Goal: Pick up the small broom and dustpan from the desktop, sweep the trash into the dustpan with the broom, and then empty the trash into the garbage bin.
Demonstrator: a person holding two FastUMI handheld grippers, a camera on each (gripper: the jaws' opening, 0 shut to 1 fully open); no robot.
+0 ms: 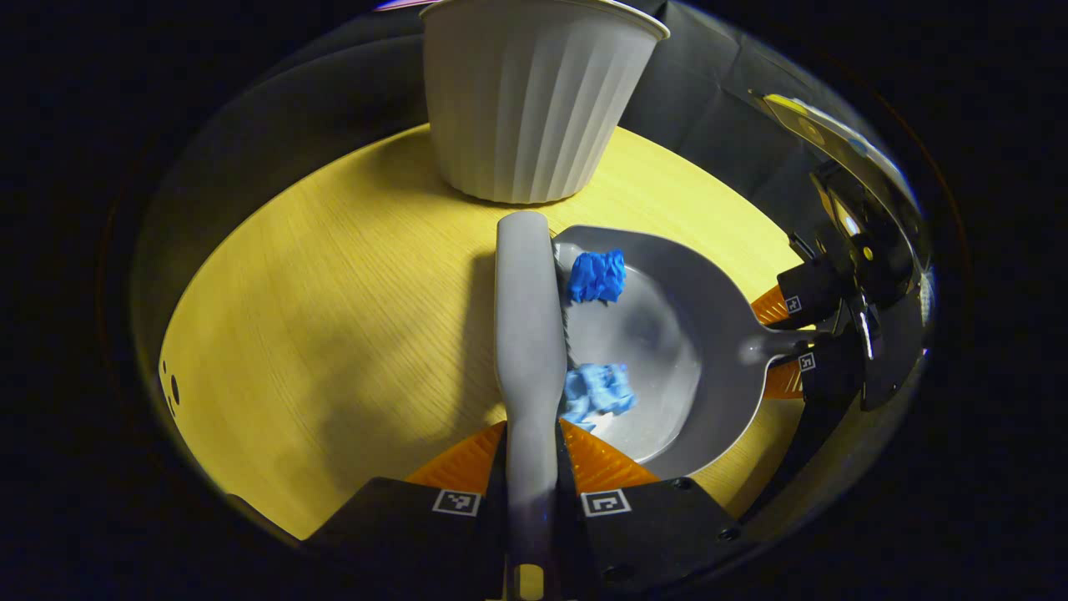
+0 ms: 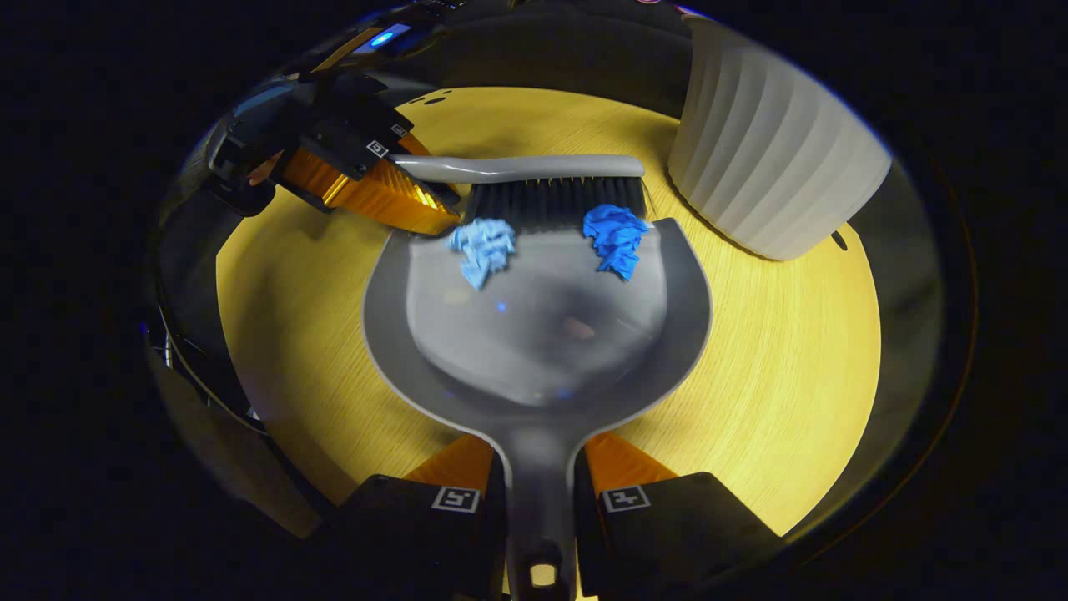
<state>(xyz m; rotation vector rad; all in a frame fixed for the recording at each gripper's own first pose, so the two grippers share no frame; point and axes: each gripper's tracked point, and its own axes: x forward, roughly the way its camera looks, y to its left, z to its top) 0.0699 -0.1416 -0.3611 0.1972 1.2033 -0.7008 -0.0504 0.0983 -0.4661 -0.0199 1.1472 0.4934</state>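
Left gripper bottom centre of left gripper view, both fingers pressed on small broom handle, clamped tight. Right gripper bottom centre of right gripper view, fingers closed on dustpan handle. Same right gripper at right edge of left gripper view, gripping dustpan handle. Left gripper upper left of right gripper view, holding broom handle end.

Yellow wood desktop across middle of both views, also seen at. Ribbed white garbage bin top centre of left gripper view, standing upright on desktop, just beyond broom tip; upper right in right gripper view, near dustpan's mouth corner.

Dustpan flat on desktop, mouth facing broom. Broom lying along dustpan mouth, dark bristles at the lip.

Dark blue crumpled trash inside dustpan near the lip, bin side; also. Light blue crumpled trash on the lip beside broom, touching bristles; also. Two wads well apart.
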